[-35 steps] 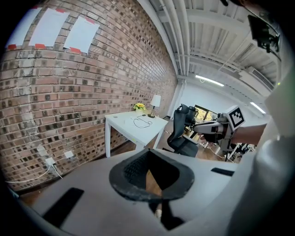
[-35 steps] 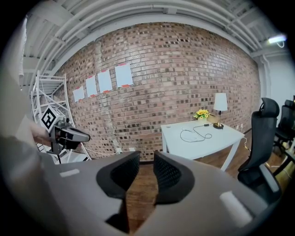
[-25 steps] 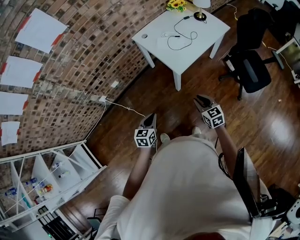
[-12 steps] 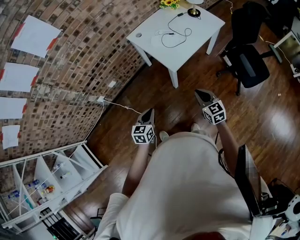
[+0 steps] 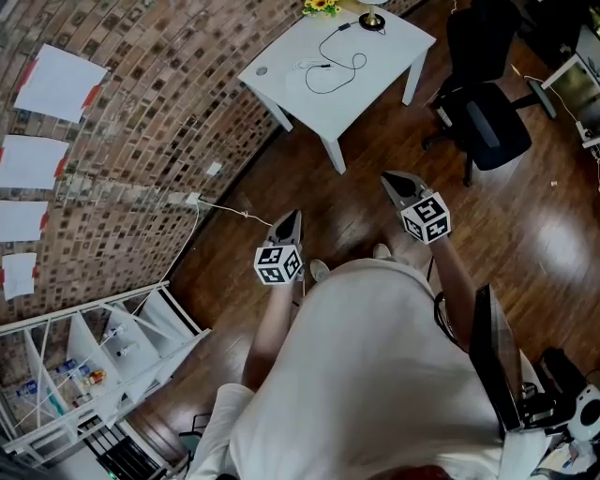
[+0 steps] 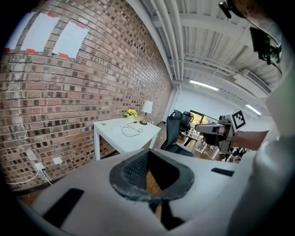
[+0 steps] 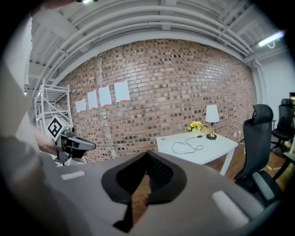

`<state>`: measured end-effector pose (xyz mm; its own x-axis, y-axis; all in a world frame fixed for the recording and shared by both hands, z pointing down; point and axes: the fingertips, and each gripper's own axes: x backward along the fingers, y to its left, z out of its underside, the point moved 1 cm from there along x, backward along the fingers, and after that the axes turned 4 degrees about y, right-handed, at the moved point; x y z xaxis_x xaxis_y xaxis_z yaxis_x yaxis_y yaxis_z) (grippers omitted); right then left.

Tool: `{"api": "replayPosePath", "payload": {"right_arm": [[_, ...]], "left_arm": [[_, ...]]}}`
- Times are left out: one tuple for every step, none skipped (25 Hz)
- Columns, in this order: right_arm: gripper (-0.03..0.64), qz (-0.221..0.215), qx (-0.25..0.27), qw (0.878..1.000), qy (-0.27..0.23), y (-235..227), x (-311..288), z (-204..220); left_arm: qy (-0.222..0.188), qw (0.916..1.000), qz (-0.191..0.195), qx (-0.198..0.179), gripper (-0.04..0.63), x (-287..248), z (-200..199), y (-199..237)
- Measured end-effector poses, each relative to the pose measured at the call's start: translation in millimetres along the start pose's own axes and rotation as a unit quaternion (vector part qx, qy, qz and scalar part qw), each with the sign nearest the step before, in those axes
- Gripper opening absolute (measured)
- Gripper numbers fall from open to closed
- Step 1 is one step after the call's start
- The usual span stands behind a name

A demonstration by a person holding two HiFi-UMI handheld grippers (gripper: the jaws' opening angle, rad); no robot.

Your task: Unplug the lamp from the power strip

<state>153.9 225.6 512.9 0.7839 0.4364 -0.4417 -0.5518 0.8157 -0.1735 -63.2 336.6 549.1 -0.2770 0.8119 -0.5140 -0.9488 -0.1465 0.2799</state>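
Far ahead stands a white table [image 5: 375,70] with the lamp's base [image 5: 372,19] at its back edge. A black cord [image 5: 333,61] loops from the lamp across the top to a small white power strip [image 5: 309,66]. The lamp [image 7: 211,117] with its white shade also shows in the right gripper view, and the lamp [image 6: 147,108] in the left gripper view. My left gripper [image 5: 289,223] and right gripper [image 5: 394,180] hover over the wood floor, well short of the table. Both are shut and hold nothing.
Yellow flowers [image 5: 322,6] sit beside the lamp. A black office chair [image 5: 483,122] stands right of the table. A brick wall with taped papers [image 5: 42,80] runs along the left, with an outlet and white cable [image 5: 192,199] low down. A white shelf rack [image 5: 84,375] stands at the lower left.
Both grippers have risen a little and moved on across the floor. The table now sits higher and further left in the head view.
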Motion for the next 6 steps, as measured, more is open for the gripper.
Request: {"api": "replayPosePath", "payload": {"right_arm": [[-0.009, -0.005, 0.0, 1.0, 0.003, -1, 3, 0], [-0.009, -0.01, 0.0, 1.0, 0.007, -2, 6, 1], [-0.009, -0.013, -0.001, 1.0, 0.009, -4, 8, 0], [-0.009, -0.017, -0.003, 1.0, 0.01, -7, 10, -2], [-0.009, -0.021, -0.006, 1.0, 0.009, -10, 12, -5], [-0.009, -0.025, -0.01, 1.0, 0.008, -14, 15, -8]], "left_arm": [[-0.007, 1.0, 0.003, 0.004, 0.003, 1, -1, -5], [-0.013, 0.9999, 0.004, 0.008, 0.003, 1, -3, -10], [-0.018, 0.9997, 0.003, 0.014, 0.003, 1, -5, -13], [-0.023, 0.9996, 0.003, 0.019, 0.003, 1, -8, -16], [-0.027, 0.9993, 0.002, 0.025, 0.003, -1, -11, -19], [-0.031, 0.999, 0.002, 0.031, 0.003, -2, -14, -22]]}}
